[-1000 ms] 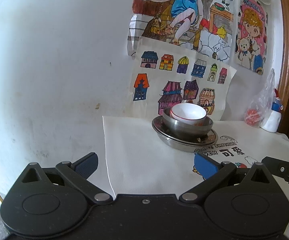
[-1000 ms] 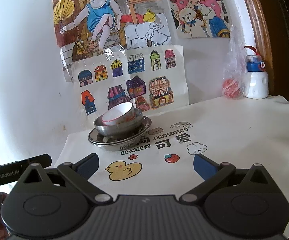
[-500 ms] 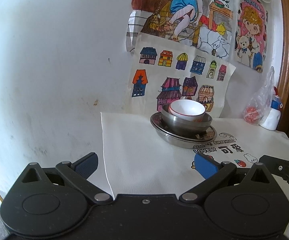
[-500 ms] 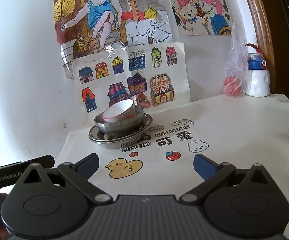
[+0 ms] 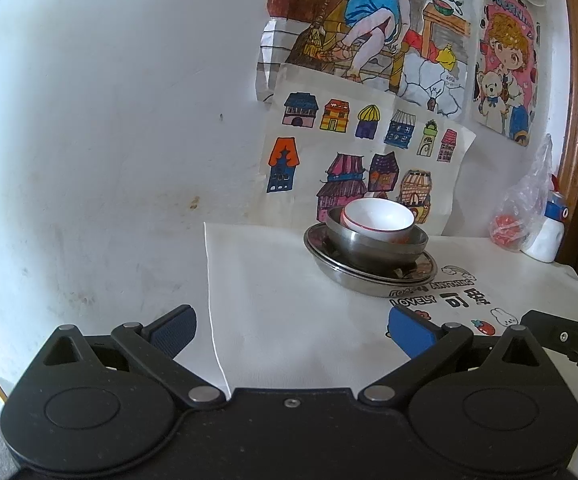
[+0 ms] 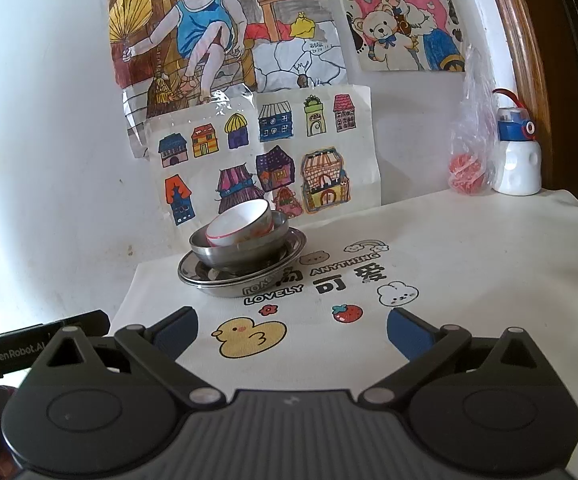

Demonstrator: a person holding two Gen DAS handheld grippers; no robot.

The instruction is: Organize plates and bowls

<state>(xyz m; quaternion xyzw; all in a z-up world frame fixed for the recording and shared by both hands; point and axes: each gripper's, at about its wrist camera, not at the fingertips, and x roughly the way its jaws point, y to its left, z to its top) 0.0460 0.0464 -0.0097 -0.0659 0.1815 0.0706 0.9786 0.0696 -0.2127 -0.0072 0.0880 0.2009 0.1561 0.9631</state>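
Observation:
A stack stands near the table's back left corner by the wall: steel plates (image 5: 369, 278) (image 6: 245, 282) at the bottom, a steel bowl (image 5: 373, 246) (image 6: 241, 254) on them, and a tilted white bowl with a red rim (image 5: 379, 218) (image 6: 241, 220) on top. My left gripper (image 5: 291, 330) is open and empty, well short of the stack and over the cloth's left edge. Over the printed duck, my right gripper (image 6: 291, 330) is open with nothing between its fingers, also apart from the stack.
A white printed cloth (image 6: 469, 264) covers the table. A clear bag with a red ball (image 6: 467, 168) and a white bottle with a blue cap (image 6: 517, 152) stand at the back right by a wooden frame. Drawings hang on the wall behind the stack.
Both views have drifted slightly back and down from the stack. The stack has not moved and both grippers stay open.

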